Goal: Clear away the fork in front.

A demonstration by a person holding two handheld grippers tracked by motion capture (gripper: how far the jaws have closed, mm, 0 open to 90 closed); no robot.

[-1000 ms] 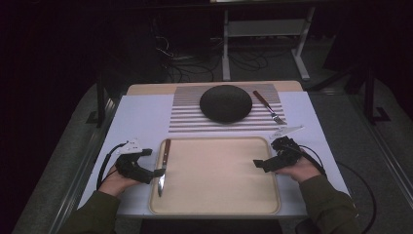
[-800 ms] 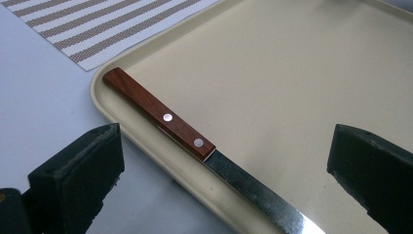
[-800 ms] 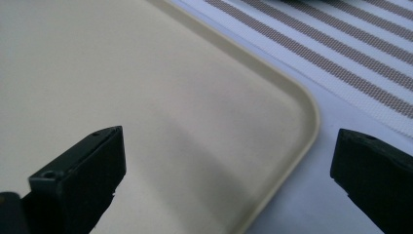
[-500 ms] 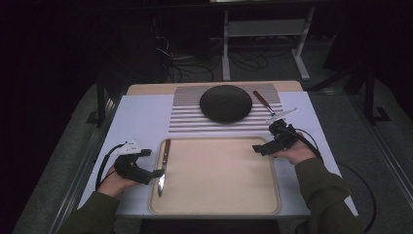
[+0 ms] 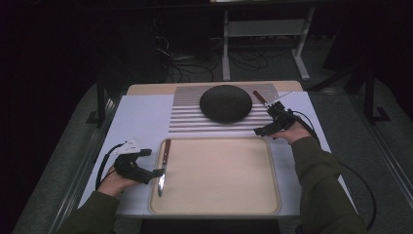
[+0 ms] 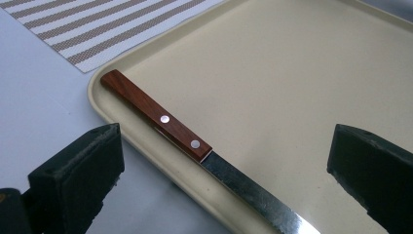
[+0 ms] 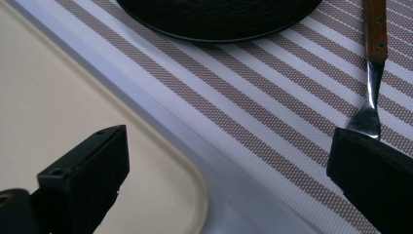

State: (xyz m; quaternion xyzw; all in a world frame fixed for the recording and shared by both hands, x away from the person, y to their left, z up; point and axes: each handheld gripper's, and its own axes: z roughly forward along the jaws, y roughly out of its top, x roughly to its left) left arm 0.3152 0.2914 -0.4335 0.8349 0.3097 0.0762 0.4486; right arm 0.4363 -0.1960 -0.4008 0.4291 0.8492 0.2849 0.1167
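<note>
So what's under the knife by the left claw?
The knife lies along the left edge of the beige tray, its wooden handle resting on the rim. The tray floor right beneath the blade is covered. The open left claw sits beside it.

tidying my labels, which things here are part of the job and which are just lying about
In the job:
knife, between the left gripper jaws
fork, by the right gripper
tray

Lying about:
black plate
striped mat
cables on the floor
</note>
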